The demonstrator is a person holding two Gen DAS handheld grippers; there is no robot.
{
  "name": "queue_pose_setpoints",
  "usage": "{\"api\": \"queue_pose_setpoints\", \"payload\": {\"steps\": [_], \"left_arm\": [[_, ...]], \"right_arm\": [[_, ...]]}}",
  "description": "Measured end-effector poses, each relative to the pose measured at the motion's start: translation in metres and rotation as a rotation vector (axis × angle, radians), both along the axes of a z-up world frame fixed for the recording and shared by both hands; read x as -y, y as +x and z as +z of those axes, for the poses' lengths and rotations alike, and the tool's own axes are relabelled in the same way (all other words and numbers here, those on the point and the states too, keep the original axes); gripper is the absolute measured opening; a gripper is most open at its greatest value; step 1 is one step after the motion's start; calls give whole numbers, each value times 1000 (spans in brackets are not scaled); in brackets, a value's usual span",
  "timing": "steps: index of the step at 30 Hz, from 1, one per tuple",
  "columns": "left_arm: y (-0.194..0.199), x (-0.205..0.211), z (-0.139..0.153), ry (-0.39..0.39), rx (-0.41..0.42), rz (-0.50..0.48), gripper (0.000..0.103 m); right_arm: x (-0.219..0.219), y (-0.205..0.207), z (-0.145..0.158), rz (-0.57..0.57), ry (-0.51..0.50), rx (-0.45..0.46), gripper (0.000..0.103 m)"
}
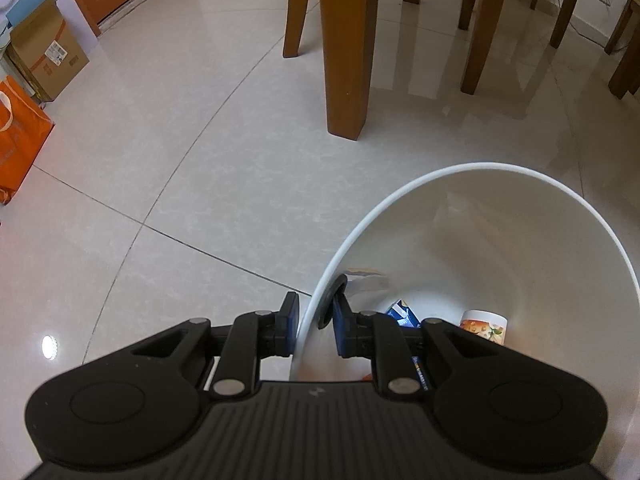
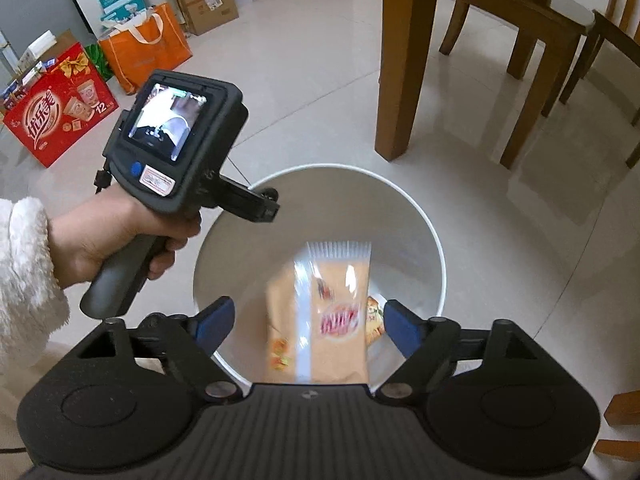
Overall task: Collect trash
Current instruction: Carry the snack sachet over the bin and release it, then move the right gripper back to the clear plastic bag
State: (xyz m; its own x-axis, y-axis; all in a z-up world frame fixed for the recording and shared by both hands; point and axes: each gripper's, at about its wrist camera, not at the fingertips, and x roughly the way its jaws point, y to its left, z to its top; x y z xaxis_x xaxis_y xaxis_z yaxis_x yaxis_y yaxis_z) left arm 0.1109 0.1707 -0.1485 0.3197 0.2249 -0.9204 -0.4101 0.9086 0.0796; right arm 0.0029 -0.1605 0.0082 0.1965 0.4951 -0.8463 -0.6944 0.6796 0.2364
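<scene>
- My left gripper [image 1: 314, 326] straddles the rim of the white bin [image 1: 460, 168], one pad outside, one inside; that rim blocks sideways travel.
- My right gripper [image 2: 308, 322] hangs wide over the bin mouth, the blurred orange packet [image 2: 340, 312] loose between its pads.
- Table legs [image 2: 400, 60] crowd the far side.
- Bare tile floor [image 1: 180, 160] on the left gives passing room.
- An orange bag [image 2: 146, 46] and boxes [image 2: 60, 108] stand well apart.

Black claw [image 2: 308, 320], blue pads [image 2: 212, 322], fluffy white sleeve [image 2: 24, 268].

One white bin [image 2: 434, 240], one orange wrapper [image 2: 336, 312], two grippers [image 2: 308, 326] [image 1: 316, 326], one orange bag [image 2: 148, 46]
</scene>
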Motion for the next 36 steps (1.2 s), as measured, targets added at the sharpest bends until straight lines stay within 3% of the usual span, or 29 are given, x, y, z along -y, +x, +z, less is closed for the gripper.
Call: {"api": "queue_pose_setpoints", "payload": {"steps": [17, 21, 30, 36], "left_arm": [[0, 1, 1, -12, 4, 12, 16], [0, 0, 1, -15, 4, 17, 16], [0, 0, 1, -13, 3, 14, 16], [-1, 0, 0, -11, 3, 9, 16]], "right_arm": [[20, 9, -7, 21, -15, -7, 91], [40, 16, -19, -26, -15, -22, 91], [102, 43, -78, -192, -51, -110, 91], [123, 67, -148, -249, -82, -233, 91]]}}
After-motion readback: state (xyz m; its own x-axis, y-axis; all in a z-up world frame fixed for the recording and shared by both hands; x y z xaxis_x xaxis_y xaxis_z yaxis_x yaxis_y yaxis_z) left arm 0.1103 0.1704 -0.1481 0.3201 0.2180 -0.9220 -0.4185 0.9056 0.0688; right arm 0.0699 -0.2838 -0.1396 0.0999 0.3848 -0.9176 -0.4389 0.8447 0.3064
